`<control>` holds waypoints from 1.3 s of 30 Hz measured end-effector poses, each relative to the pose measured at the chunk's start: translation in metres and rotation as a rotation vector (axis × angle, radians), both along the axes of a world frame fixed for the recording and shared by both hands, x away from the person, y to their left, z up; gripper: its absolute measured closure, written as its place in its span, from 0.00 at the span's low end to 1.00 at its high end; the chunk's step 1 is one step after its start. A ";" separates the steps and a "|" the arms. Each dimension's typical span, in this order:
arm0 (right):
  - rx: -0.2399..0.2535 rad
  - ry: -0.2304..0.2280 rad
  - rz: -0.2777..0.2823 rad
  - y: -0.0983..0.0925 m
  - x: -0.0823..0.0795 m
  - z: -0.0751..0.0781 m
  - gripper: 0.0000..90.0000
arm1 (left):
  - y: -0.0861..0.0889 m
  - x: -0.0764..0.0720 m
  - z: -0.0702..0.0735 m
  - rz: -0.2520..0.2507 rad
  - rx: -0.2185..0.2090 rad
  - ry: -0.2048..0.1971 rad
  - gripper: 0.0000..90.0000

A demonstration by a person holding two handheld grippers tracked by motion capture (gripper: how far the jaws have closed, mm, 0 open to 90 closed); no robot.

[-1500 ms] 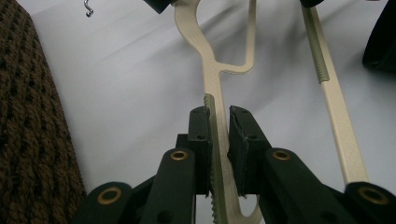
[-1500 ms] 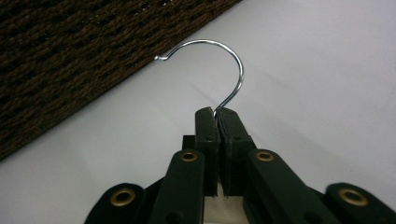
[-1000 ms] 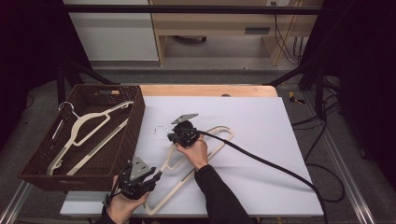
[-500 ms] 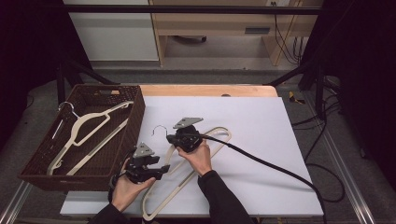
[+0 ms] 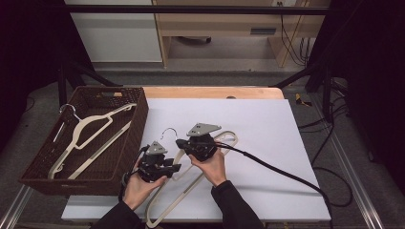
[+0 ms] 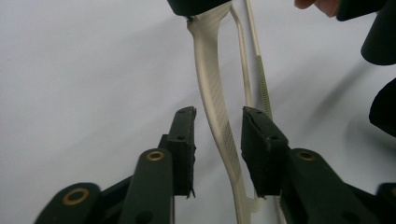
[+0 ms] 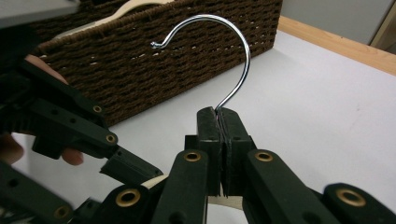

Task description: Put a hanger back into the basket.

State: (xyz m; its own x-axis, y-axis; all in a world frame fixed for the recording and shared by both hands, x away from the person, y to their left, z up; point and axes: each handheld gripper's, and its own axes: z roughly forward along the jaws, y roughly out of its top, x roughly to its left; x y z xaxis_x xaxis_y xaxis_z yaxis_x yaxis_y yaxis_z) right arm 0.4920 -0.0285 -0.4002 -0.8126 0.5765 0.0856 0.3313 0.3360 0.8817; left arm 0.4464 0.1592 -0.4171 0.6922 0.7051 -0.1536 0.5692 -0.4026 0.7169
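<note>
A cream hanger (image 5: 232, 139) with a metal hook (image 5: 168, 131) lies across the white table (image 5: 267, 124). My right gripper (image 5: 181, 142) is shut on the stem of the hook (image 7: 224, 28), its jaws (image 7: 218, 112) pressed together around the wire. My left gripper (image 5: 175, 167) sits just below-left of it. In the left gripper view its jaws (image 6: 218, 116) straddle one arm of the hanger (image 6: 210, 79) with a gap on each side. They have just been closing, and the pads are not pressing on the arm.
A brown wicker basket (image 5: 138, 124) stands at the table's left edge, close to both grippers, and holds a second cream hanger (image 5: 90, 129). A black cable (image 5: 286, 176) trails from the right gripper across the table to the right. The basket wall (image 7: 187, 60) rises just behind the hook.
My left gripper has come up from the table's front edge to the hanger's arm and straddled it. The right gripper has shifted slightly with the hook held.
</note>
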 end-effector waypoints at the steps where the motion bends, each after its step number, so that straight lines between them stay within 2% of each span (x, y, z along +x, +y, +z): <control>1: 0.002 -0.007 0.002 -0.001 -0.002 0.001 0.99 | 0.000 0.000 0.000 -0.003 -0.005 -0.001 0.77; 3: 0.002 -0.012 0.004 -0.003 -0.005 0.003 0.99 | -0.002 -0.001 0.000 -0.013 -0.013 0.004 0.82; 5: 0.008 -0.016 0.005 -0.006 -0.008 0.005 1.00 | -0.004 -0.001 0.000 -0.009 0.008 -0.003 0.84; 6: 0.022 -0.013 0.011 -0.008 -0.008 0.006 1.00 | -0.004 -0.002 0.000 -0.010 -0.001 0.002 0.85; 12: 0.015 -0.030 0.010 -0.014 -0.014 0.013 1.00 | -0.006 -0.007 0.004 0.008 -0.052 0.003 0.90; 13: 0.019 -0.031 0.012 -0.015 -0.014 0.013 1.00 | -0.007 -0.008 0.005 0.009 -0.051 -0.002 0.91; 17: 0.049 -0.039 0.018 -0.024 -0.021 0.020 0.99 | -0.007 -0.011 0.009 0.019 -0.093 0.009 0.94; 19: 0.063 -0.044 0.018 -0.030 -0.025 0.024 0.95 | -0.007 -0.014 0.012 0.016 -0.109 0.008 0.95; 25: 0.104 -0.062 0.032 -0.048 -0.038 0.038 0.81 | -0.012 -0.025 0.027 0.004 -0.079 -0.066 0.96; 28: 0.098 -0.077 0.029 -0.058 -0.046 0.041 0.71 | -0.012 -0.029 0.034 -0.006 -0.075 -0.091 0.96; 33: 0.086 -0.109 -0.007 -0.077 -0.057 0.042 0.54 | -0.008 -0.032 0.047 -0.014 -0.074 -0.130 0.96; 39: 0.105 -0.112 -0.088 -0.104 -0.063 0.038 0.35 | 0.000 -0.033 0.066 -0.015 -0.070 -0.173 0.96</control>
